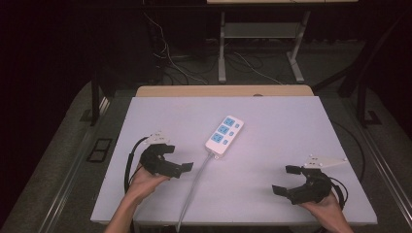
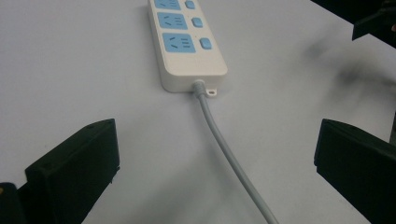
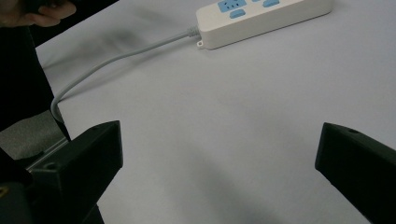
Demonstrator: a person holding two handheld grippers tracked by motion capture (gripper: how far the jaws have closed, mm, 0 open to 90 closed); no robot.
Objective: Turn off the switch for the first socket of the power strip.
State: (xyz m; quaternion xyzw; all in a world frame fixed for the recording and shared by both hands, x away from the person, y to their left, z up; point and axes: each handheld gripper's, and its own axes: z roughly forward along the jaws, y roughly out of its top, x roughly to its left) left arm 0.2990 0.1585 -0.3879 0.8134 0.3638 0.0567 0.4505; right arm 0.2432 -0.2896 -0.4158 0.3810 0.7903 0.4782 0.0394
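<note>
A white power strip [image 1: 224, 134] is lying mid-tabletop [image 1: 291, 126], its grey cord [image 1: 194, 182] trailing to the near edge. The left tool [image 1: 177, 158], jaws wide and empty, is being held beside the cord. The right tool [image 1: 286, 179] is being held wide, well apart.

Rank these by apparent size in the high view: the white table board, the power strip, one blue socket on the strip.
1. White table board, by far the largest.
2. Power strip.
3. Blue socket, smallest; the three sockets look alike in size.

White power strip [image 1: 223, 135] with blue sockets, grey cable [image 1: 194, 182].
</note>
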